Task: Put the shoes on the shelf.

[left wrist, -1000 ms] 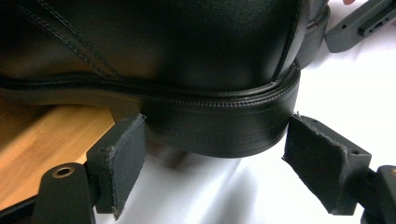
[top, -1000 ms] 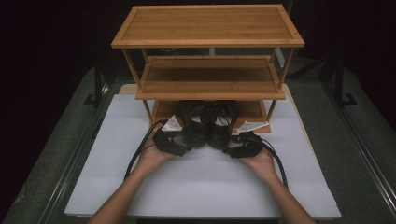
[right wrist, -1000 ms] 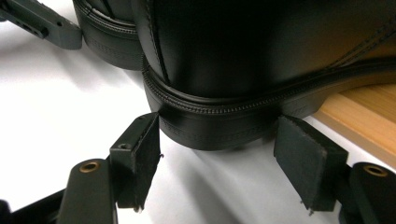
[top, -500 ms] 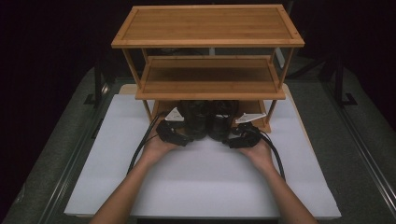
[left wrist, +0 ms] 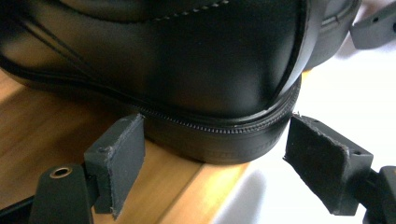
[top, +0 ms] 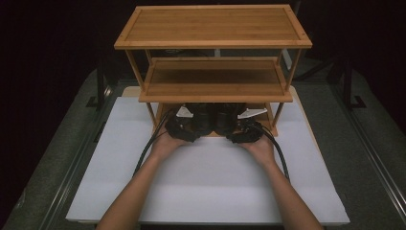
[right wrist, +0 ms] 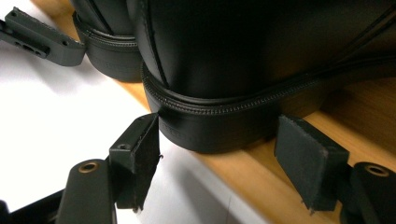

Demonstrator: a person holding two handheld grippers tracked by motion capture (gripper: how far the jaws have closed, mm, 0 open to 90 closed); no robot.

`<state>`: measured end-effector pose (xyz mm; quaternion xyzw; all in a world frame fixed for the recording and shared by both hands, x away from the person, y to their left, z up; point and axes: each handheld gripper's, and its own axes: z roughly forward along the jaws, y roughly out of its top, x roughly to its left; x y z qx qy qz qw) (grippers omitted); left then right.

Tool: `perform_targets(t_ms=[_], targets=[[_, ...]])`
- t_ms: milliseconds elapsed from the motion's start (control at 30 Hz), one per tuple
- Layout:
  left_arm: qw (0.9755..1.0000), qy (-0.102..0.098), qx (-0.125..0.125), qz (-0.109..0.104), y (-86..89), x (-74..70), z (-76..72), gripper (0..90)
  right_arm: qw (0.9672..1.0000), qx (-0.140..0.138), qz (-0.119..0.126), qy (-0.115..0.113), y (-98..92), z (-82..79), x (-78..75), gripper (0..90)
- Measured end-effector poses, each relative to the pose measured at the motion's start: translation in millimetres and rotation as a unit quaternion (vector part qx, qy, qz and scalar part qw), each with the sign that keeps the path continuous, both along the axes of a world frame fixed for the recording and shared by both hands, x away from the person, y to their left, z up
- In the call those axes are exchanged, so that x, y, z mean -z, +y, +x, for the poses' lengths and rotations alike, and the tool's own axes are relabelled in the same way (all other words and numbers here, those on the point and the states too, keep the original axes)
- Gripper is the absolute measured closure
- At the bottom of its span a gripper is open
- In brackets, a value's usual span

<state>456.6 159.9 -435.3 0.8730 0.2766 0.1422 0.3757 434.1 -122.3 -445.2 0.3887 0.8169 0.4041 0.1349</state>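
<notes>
Three-tier bamboo rack (top: 213, 43) at far middle of counter (top: 210, 191), on white mat. Pair of black leather shoes on bottom shelf (left wrist: 42, 135), heels at its near edge, slightly overhanging toward the mat.

Left shoe (left wrist: 187, 70) before left tool (left wrist: 233, 161); right shoe (right wrist: 261, 60) before right tool (right wrist: 217, 156). Both tools spread apart, pads flanking each heel, none clearly touching; nothing gripped.

Step judged: either shoes just set on bottom shelf or a pick-up being lined up; cannot tell which. Next move: pull straight back level if releasing, or ease in and close across the heels, staying clear of middle shelf above.
</notes>
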Motion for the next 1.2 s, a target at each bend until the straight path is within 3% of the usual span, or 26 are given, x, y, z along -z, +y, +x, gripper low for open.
perform_targets(t_ms=[167,300,433,533,867,1033,1200], targets=[[0.9999,0.008,-0.01,-0.009,2.5,3.9,1.4,19.7,0.9996,0.006,0.012,0.025,-1.7,2.8,4.5,30.6],[0.9999,0.01,-0.005,-0.002,3.3,1.3,-0.5,19.9,0.9998,0.002,0.011,0.016,-2.2,1.5,3.3,30.3],[0.9998,0.016,-0.011,-0.008,9.1,-5.0,-4.6,18.5,0.9998,-0.004,0.016,0.012,-6.7,-2.8,-2.6,27.6],[0.9999,0.01,-0.007,-0.005,15.6,-10.5,-10.3,17.7,0.9998,-0.008,0.016,0.01,-11.9,-9.6,-6.1,26.8],[0.9999,0.0,-0.008,-0.009,45.1,-26.9,-49.8,17.4,0.9999,-0.009,0.013,0.002,-36.9,-46.1,-14.7,23.2],[0.9999,-0.002,-0.014,-0.008,61.9,-30.4,-73.4,11.9,0.9999,-0.004,0.013,0.009,-51.6,-64.3,-17.3,14.9],[0.9999,0.006,-0.013,0.003,79.2,-30.2,-98.9,6.0,1.0,0.005,-0.002,0.008,-67.3,-84.1,-17.4,11.9]])
